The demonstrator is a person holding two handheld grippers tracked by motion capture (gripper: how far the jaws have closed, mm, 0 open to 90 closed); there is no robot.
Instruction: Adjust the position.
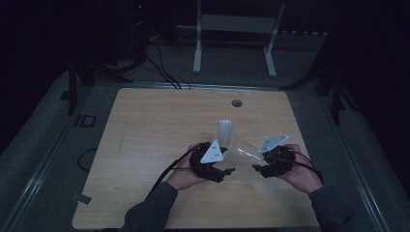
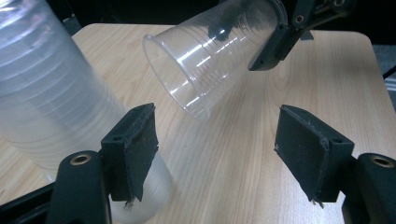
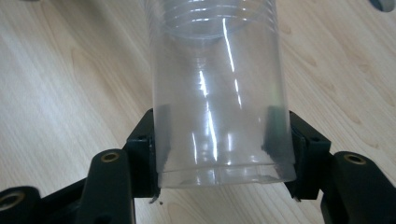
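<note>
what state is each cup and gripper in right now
single clear cup: held off the table, lying tilted, clamped near its base
stack of cups: beside the left gripper's fingers, not between them
left gripper: open, nothing between its fingers
right gripper: shut on the single clear cup

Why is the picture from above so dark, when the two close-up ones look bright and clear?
High view: dim light, so the table looks dull and the room behind goes black. Left gripper view: well lit, with the stack of cups close and soft. Right gripper view: bright streaks of glare run down the clear cup in the right tool.
</note>
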